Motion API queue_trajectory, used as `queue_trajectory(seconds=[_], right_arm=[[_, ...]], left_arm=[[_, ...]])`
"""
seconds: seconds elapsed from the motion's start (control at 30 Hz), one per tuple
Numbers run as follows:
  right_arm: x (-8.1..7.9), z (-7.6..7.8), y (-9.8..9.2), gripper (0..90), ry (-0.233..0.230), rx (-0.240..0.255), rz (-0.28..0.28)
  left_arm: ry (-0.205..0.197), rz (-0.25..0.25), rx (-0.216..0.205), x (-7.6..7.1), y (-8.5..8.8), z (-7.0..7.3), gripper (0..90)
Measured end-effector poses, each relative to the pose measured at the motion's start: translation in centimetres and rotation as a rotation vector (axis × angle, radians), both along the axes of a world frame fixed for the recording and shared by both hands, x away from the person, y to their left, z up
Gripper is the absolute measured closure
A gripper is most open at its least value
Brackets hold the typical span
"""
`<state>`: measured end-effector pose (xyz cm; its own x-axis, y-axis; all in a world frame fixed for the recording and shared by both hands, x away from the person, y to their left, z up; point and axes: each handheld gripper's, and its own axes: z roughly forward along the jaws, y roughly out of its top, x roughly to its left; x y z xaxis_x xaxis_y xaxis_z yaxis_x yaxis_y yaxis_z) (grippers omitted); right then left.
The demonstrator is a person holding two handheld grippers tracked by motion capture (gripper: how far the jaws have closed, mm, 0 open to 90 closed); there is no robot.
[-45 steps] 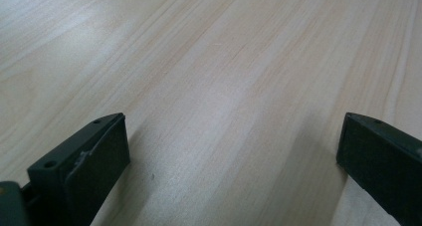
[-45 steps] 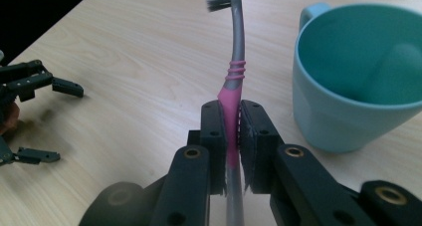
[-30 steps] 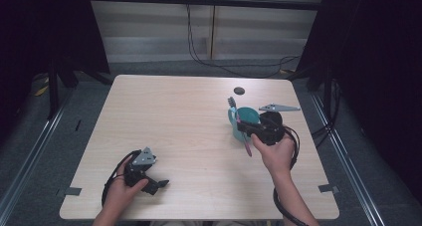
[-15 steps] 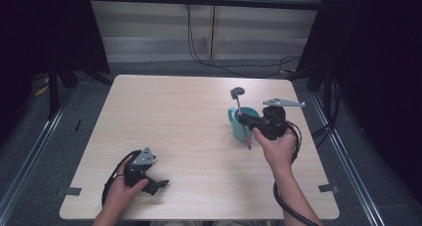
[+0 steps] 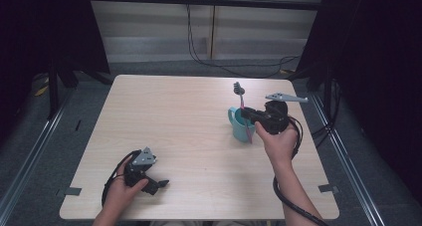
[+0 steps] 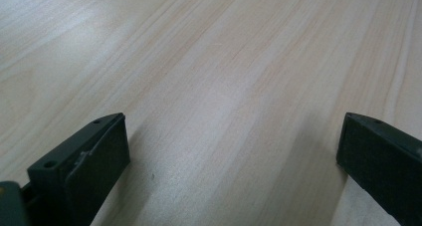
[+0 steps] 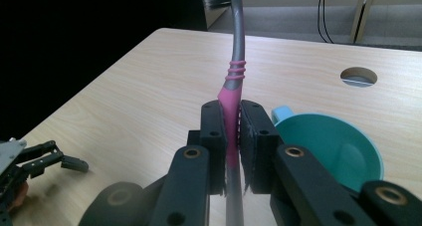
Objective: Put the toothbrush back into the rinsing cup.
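Toothbrush raised beside the cup

The right tongs (image 5: 247,115) have tilted the grey and pink plastic toothbrush (image 5: 242,104) up: its bristle head now stands above the teal plastic cup (image 5: 240,126), further from the worktop (image 5: 174,121).

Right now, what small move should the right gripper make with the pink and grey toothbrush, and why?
Probably lower it a little. The right gripper is shut on the pink and grey toothbrush, bristles up, next to the open teal cup.

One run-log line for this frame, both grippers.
right gripper: shut on toothbrush, beside teal cup | left gripper: open, holding nothing, on table
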<state>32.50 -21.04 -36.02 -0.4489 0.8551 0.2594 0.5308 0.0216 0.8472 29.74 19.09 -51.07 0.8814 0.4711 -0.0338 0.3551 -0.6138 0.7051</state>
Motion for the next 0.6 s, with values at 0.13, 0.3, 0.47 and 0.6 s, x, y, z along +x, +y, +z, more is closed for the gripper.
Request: queue_trajectory(seconds=[0.13, 0.3, 0.47, 0.6], right_arm=[[0.2, 0.2, 0.0, 81.6, -0.007, -0.003, -0.006], [0.7, 0.3, -0.3, 81.6, -0.012, 0.012, -0.025], [1.2, 0.2, -0.6, 81.6, -0.02, 0.028, -0.046], [1.4, 0.1, -0.7, 81.6, -0.018, 0.025, -0.049]], left_arm=[[-0.001, 0.0, 0.001, 0.0, 0.0, 0.0, 0.0], [0.0, 0.0, 0.0, 0.0, 0.0, 0.0, 0.0], [0.0, 0.0, 0.0, 0.0, 0.0, 0.0, 0.0], [0.0, 0.0, 0.0, 0.0, 0.0, 0.0, 0.0]])
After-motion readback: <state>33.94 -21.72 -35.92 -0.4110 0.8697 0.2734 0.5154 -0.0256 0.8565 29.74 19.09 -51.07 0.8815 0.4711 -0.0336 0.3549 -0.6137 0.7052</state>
